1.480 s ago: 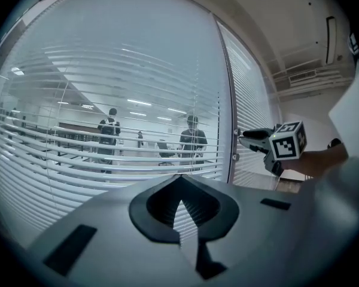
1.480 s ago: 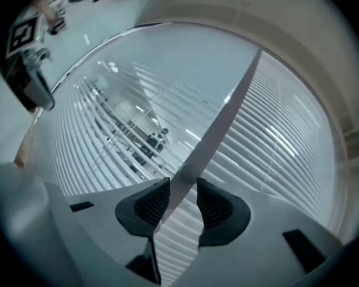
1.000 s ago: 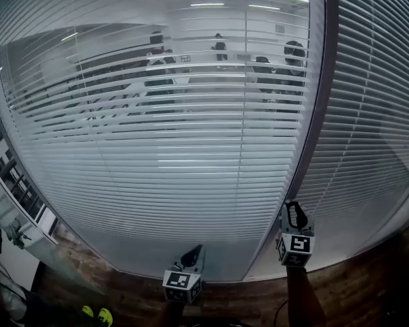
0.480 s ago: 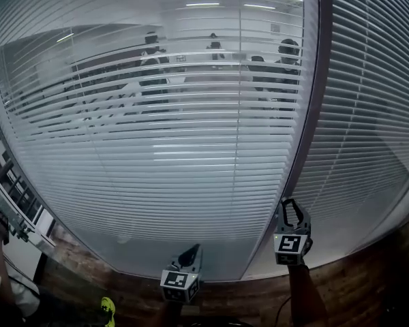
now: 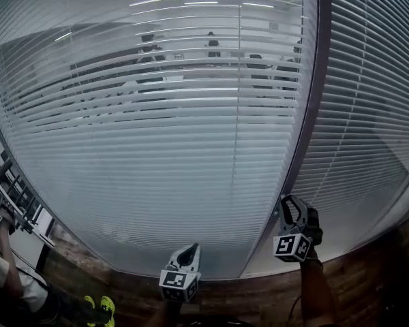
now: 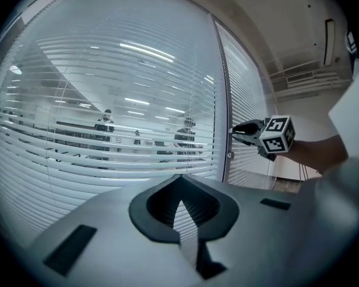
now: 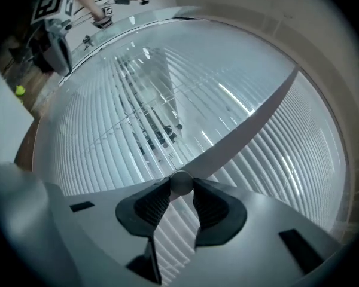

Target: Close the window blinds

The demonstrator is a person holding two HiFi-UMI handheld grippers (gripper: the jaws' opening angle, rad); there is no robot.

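I am looking at the blinds [image 5: 157, 148] that cover the big window to the left of the dark post [image 5: 307, 135]. The post stands between two windows. Low down, left of the post, the slats look flat and shut. Higher up there are thin gaps between them, and I can see people [image 5: 150, 46] in the room on the other side. So I think the job is only partly done.

My right gripper [image 5: 286, 201] is right at the post, low down. It points flat at the post. Its two jaws are squeezed onto a small round knob [image 7: 180, 183]. I think this knob sits on the post and tips the slats when it is twisted. That is why I hold it from both sides with a firm pinch, so it will not slip when I roll my wrist. The gripper looks tilted over to one side, which fits a twist.

My left gripper [image 5: 191, 252] hangs lower and to the left of the post, in front of the blinds. It touches nothing. Its jaws are pressed together with nothing in them. I think it waits there so it stays out of the way.

Next I would twist the knob more, until the top gaps are gone.
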